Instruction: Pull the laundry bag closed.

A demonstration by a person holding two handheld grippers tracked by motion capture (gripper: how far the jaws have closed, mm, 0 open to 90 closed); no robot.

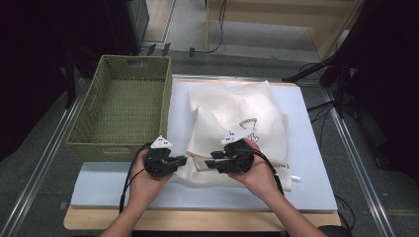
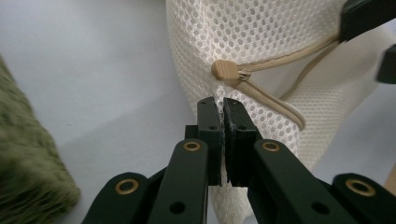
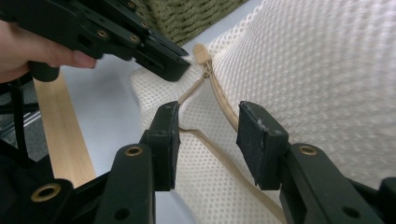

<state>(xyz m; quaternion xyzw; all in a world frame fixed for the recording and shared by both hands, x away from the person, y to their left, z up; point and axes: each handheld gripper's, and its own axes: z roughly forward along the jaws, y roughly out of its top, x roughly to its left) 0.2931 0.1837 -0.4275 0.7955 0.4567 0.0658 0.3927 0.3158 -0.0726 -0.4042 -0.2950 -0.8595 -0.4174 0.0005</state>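
While my left tongs (image 2: 223, 105) are clamped tight on the mesh laundry bag's (image 1: 237, 128) edge by its tan zipper pull (image 2: 225, 71), my right tongs (image 3: 208, 122) sit half apart around the zipper tape, not pinching. Bag's on the white surface (image 1: 306, 148), beside the green basket (image 1: 121, 106), which looks bare inside.

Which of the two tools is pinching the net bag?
The left tool. Its jaws are shut tight on the mesh bag edge by the zipper pull. The right tool is open, jaws either side of the zipper.
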